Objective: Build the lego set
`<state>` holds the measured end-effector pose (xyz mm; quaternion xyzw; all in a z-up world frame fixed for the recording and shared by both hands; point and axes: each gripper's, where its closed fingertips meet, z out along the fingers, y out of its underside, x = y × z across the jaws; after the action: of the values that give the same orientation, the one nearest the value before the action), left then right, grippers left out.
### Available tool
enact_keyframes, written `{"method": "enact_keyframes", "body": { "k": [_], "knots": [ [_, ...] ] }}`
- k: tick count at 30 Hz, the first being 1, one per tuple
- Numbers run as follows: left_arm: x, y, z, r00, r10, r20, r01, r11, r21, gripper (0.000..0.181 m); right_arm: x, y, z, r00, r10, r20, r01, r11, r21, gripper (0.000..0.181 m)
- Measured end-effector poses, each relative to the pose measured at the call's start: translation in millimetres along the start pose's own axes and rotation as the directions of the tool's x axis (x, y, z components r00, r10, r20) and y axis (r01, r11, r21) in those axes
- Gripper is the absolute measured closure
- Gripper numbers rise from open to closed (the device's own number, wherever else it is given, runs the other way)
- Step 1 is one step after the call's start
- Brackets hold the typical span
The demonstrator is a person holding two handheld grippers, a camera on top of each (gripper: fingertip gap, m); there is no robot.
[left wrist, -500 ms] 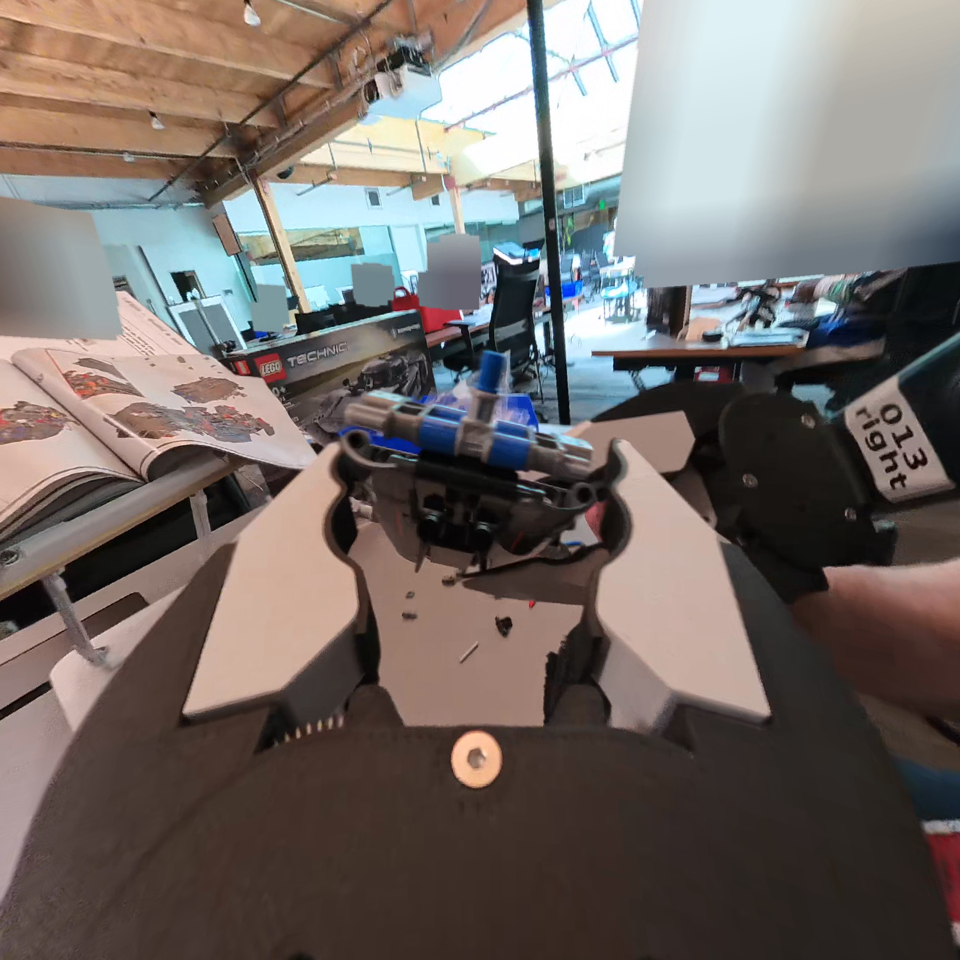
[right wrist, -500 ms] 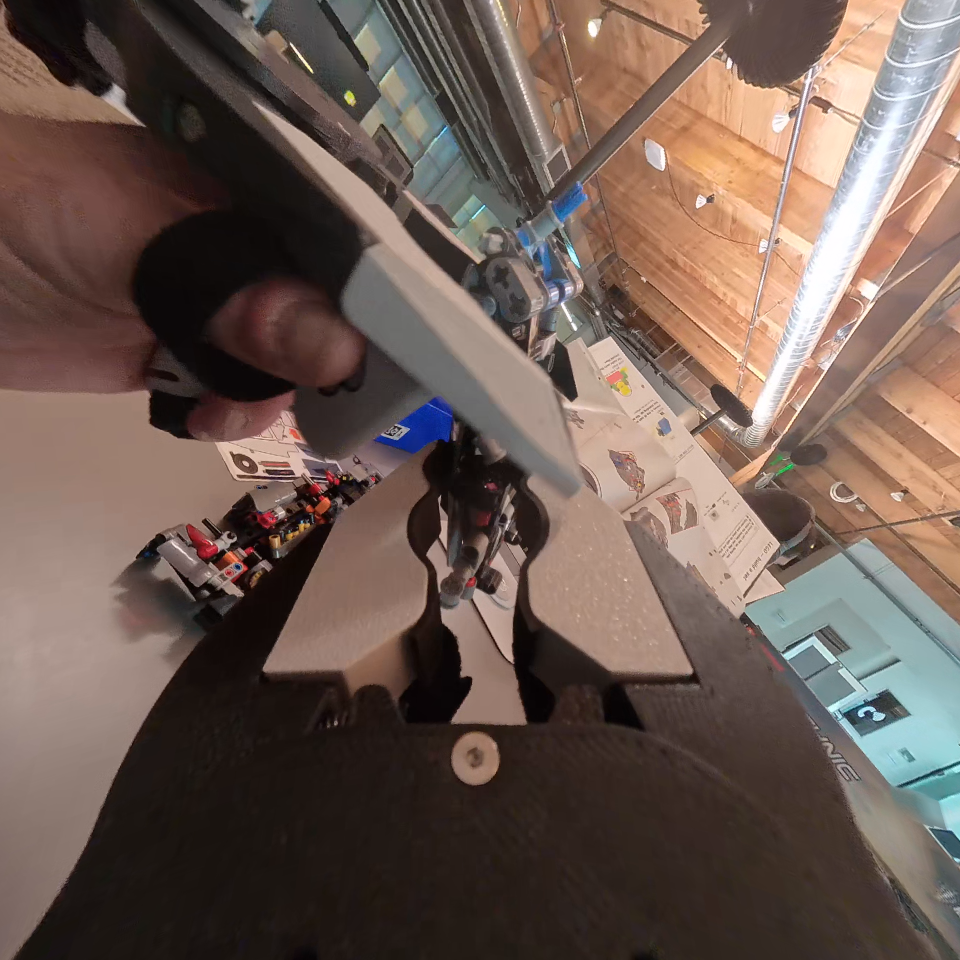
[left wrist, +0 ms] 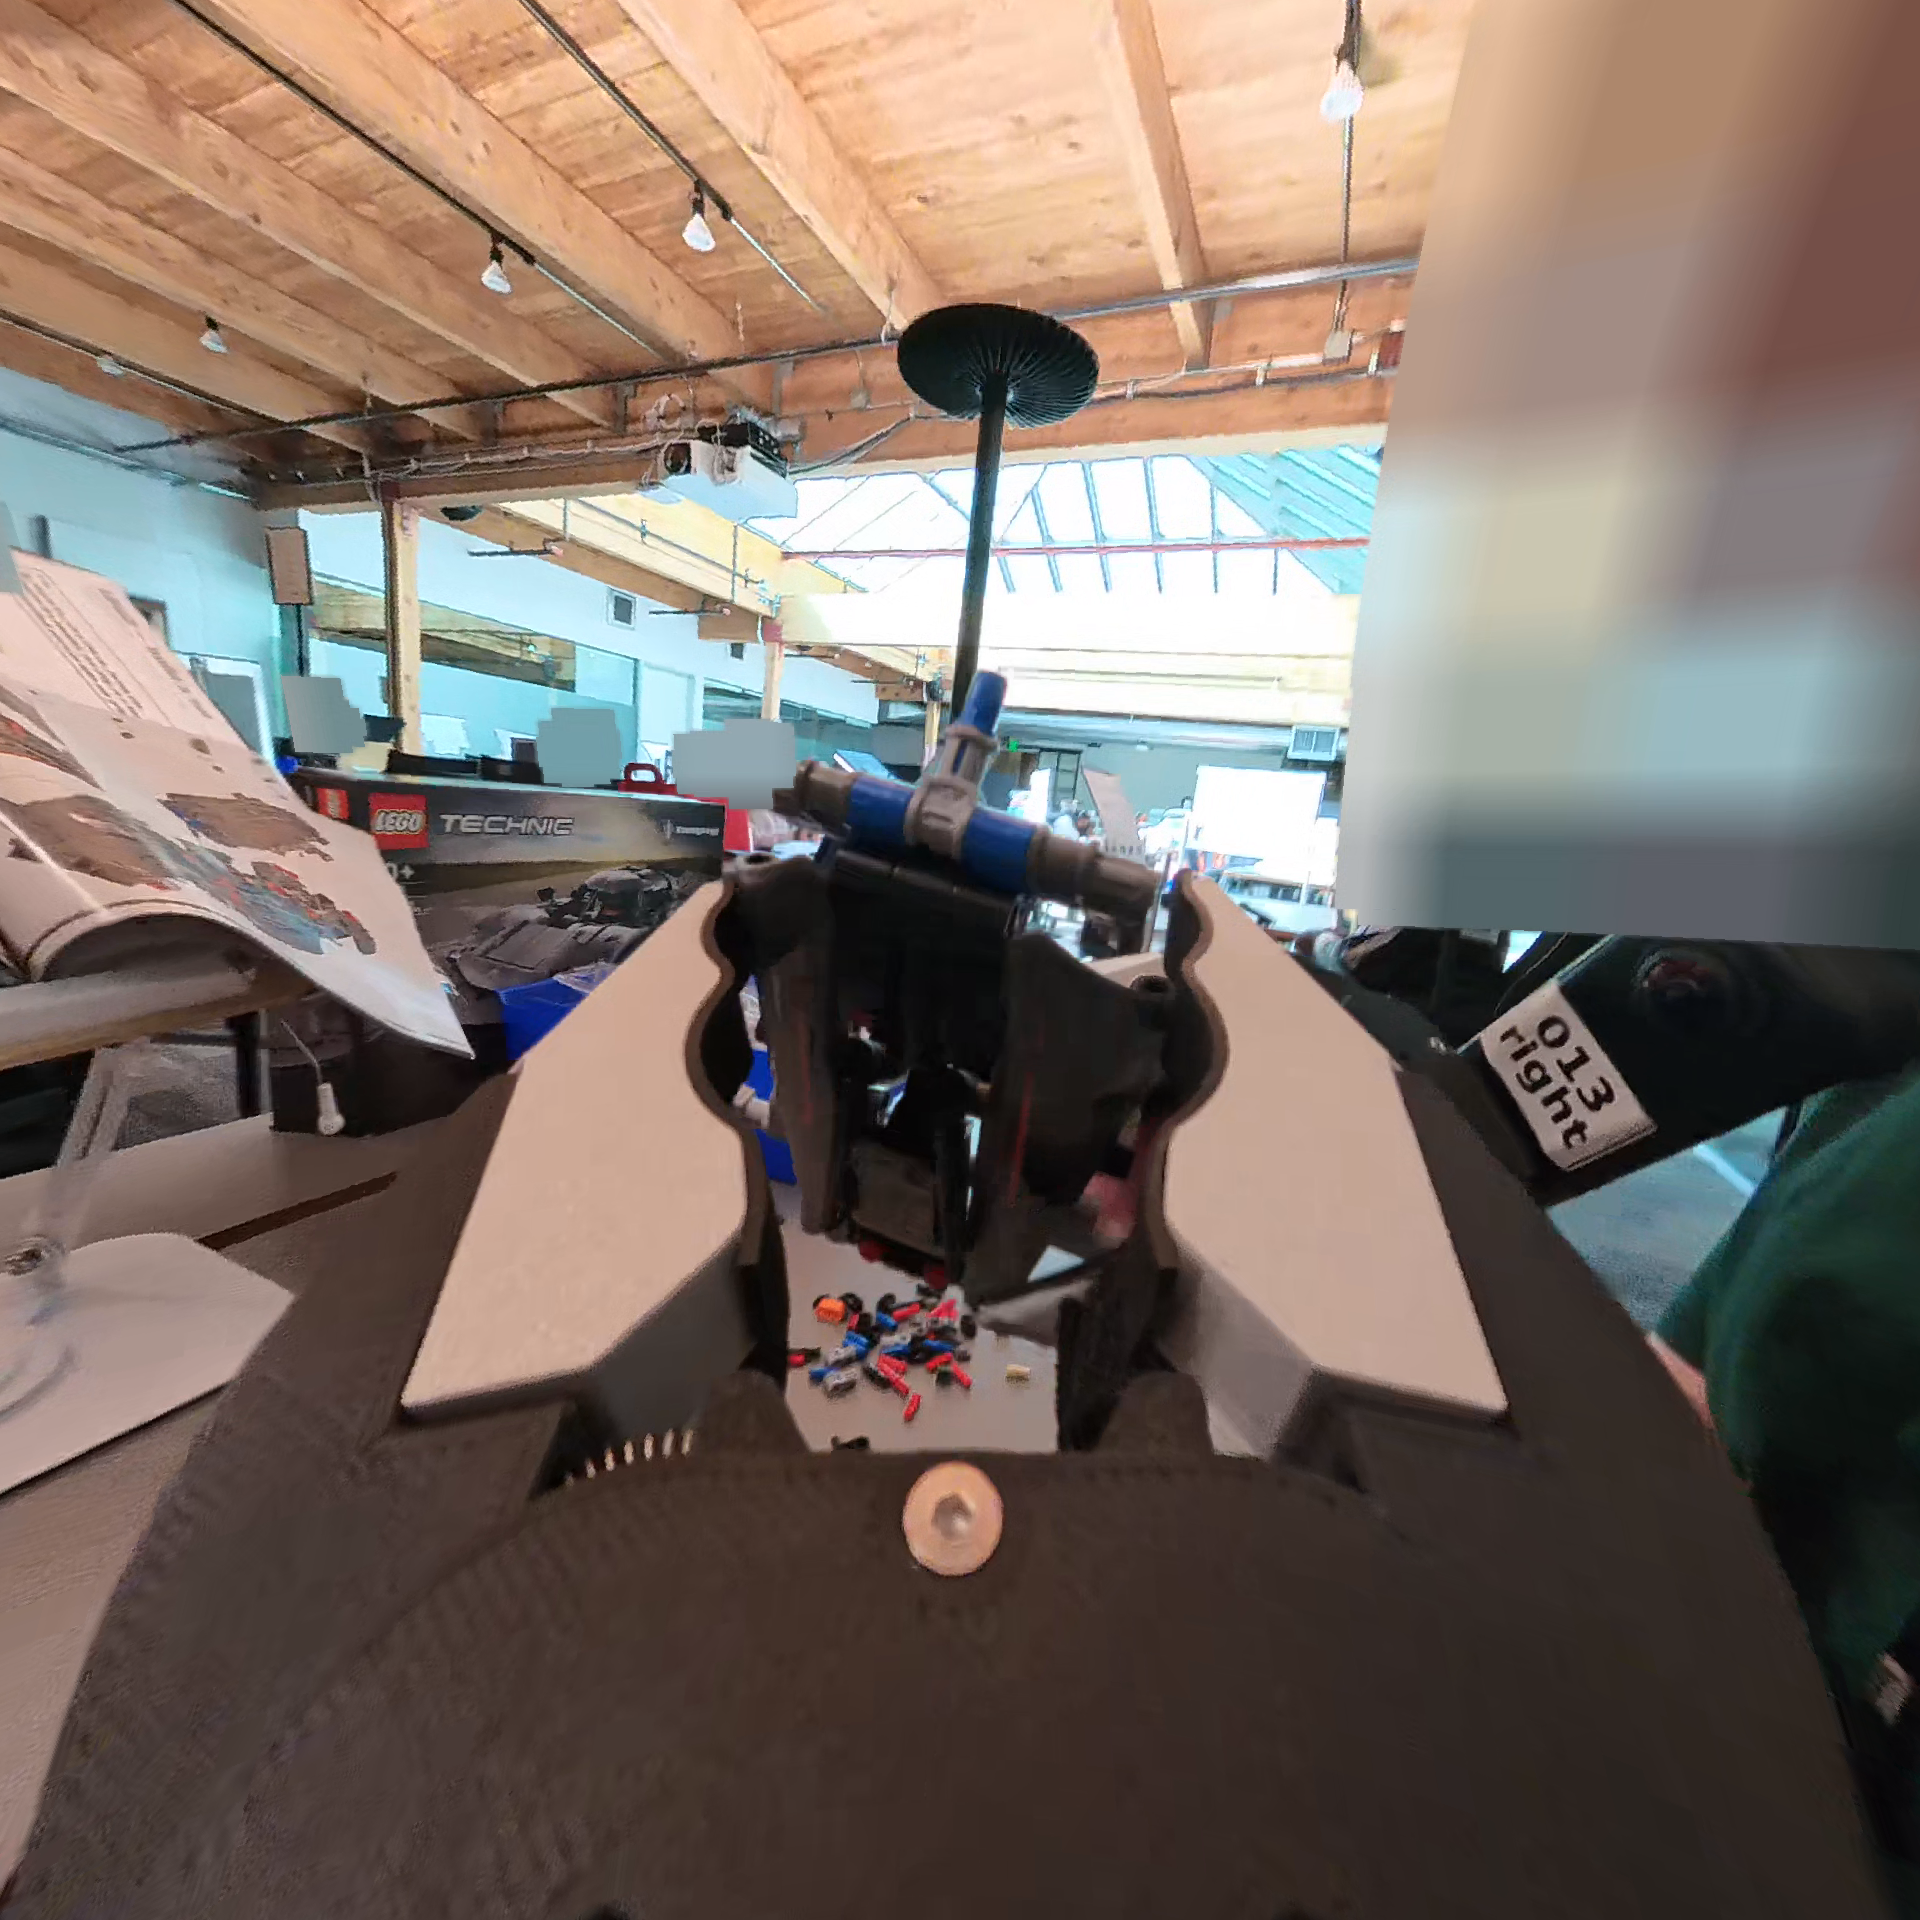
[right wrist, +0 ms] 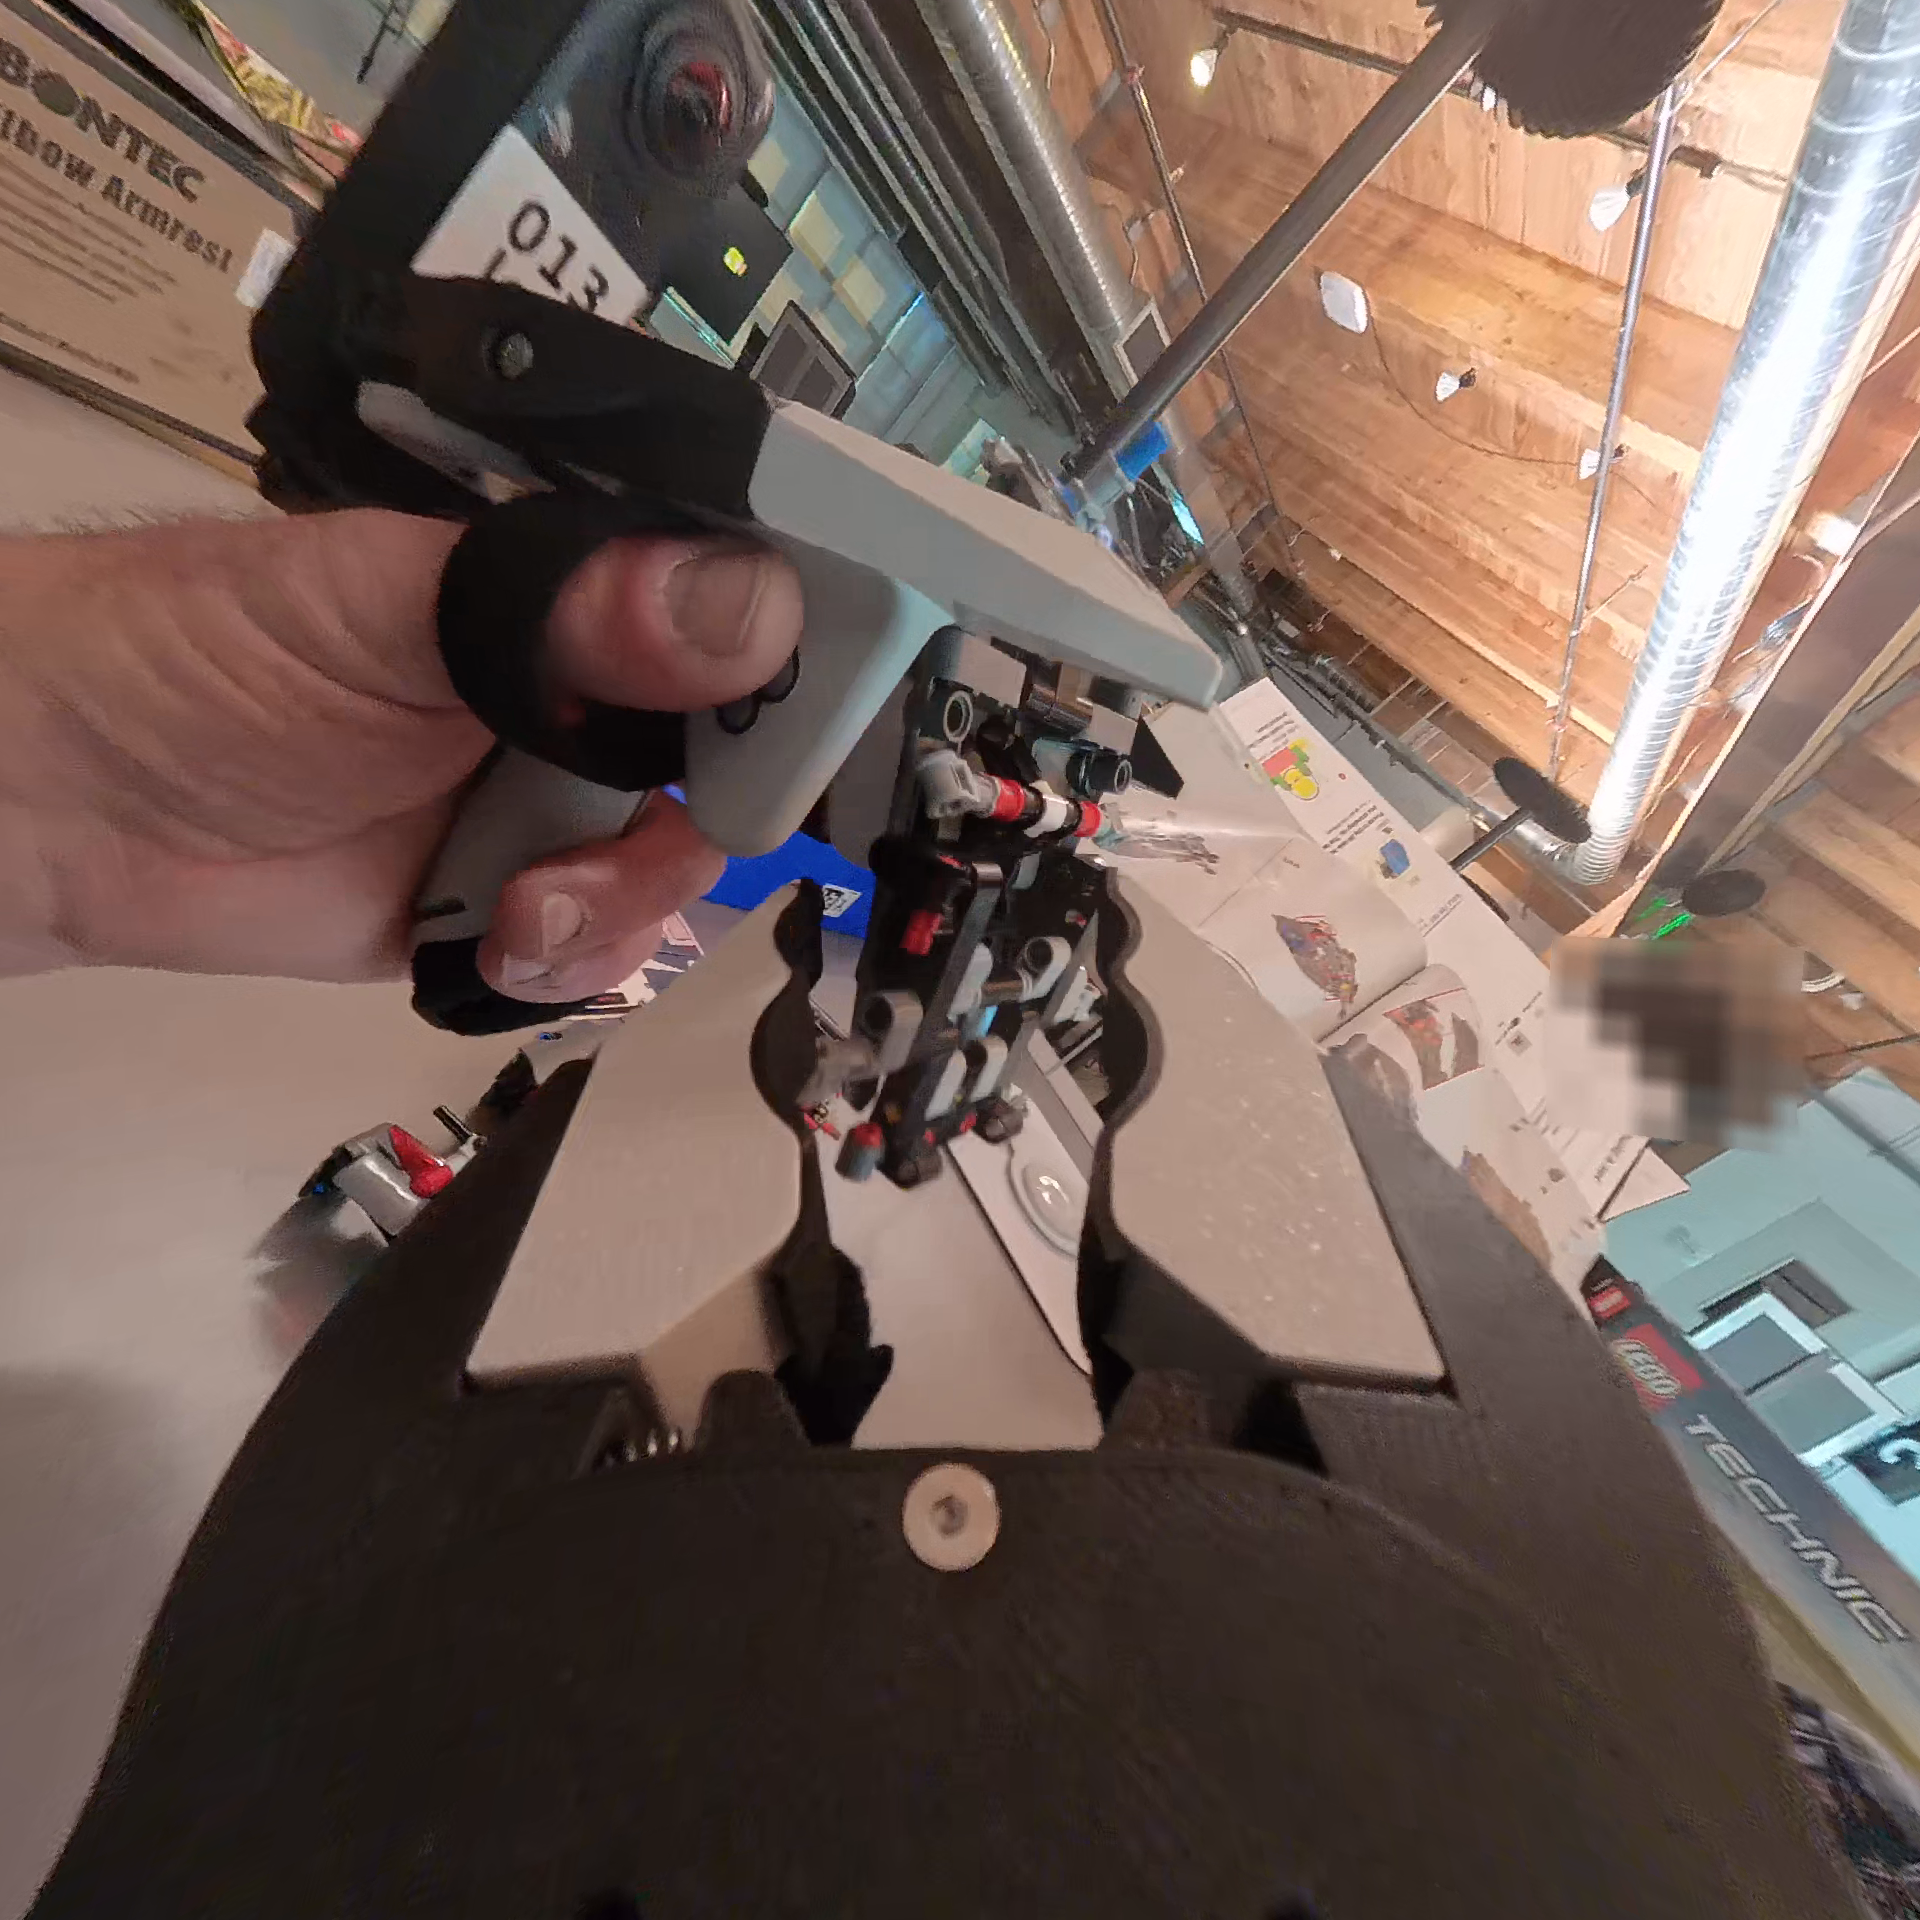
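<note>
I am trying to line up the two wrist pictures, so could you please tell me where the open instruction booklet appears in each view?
Left wrist view: the instruction booklet lies at the left edge, on a raised stand, left of the set's box.
Right wrist view: the booklet lies right of centre, beyond the right gripper.
Shared landmark: the lego assembly held up between both grippers' jaws.

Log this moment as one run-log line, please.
stage: assembly held in the air | left gripper: shut on lego assembly | right gripper: around the same assembly, grip unclear | loose pins: on table
</note>
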<state>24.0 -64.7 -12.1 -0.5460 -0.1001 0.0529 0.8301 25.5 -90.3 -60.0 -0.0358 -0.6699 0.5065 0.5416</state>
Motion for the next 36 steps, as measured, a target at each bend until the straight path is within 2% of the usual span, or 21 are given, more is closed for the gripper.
{"method": "enact_keyframes", "body": {
  "k": [1, 4, 12, 17, 22, 24, 31, 36],
  "knots": [
    [-5.3, -1.3, -1.6, 1.000, -0.030, -0.002, 0.030, 0.999, 0.018, 0.102, -1.0, 0.7, 0.2, 1.000, 0.008, 0.005, -0.008, 1.000, 0.005, 0.130],
    [-15.9, 2.3, -3.6, 0.995, -0.095, -0.017, 0.095, 0.995, 0.035, 0.103, -3.1, 4.2, 0.1, 1.000, 0.010, 0.009, -0.010, 1.000, 0.005, 0.147],
    [-35.4, 8.7, -7.8, 0.958, -0.274, -0.078, 0.282, 0.951, 0.123, 0.104, -9.4, 15.1, -2.2, 0.994, 0.095, 0.063, -0.097, 0.995, 0.038, 0.125],
    [-37.8, 11.7, -5.0, 0.938, -0.328, -0.113, 0.342, 0.930, 0.133, 0.104, -12.4, 19.0, -6.9, 0.989, 0.121, 0.086, -0.127, 0.989, 0.070, 0.125],
    [-41.6, 9.3, -3.6, 0.932, -0.341, -0.123, 0.357, 0.921, 0.153, 0.104, -21.1, 19.6, -15.9, 0.978, 0.170, 0.122, -0.184, 0.976, 0.117, 0.113],
    [-42.9, 7.5, -3.3, 0.925, -0.355, -0.138, 0.375, 0.912, 0.166, 0.104, -17.3, 23.6, -19.9, 0.982, 0.174, 0.079, -0.183, 0.975, 0.129, 0.107],
    [-35.5, 6.2, 6.6, 0.906, -0.385, -0.173, 0.412, 0.896, 0.164, 0.105, -18.2, 57.1, -10.2, 0.993, 0.117, 0.028, -0.117, 0.993, 0.014, 0.116],
    [-23.5, -3.5, 12.8, 0.911, -0.377, -0.169, 0.403, 0.901, 0.161, 0.105, -21.4, 59.4, 0.4, 0.997, 0.070, -0.020, -0.070, 0.997, -0.019, 0.128]
  ]
}}
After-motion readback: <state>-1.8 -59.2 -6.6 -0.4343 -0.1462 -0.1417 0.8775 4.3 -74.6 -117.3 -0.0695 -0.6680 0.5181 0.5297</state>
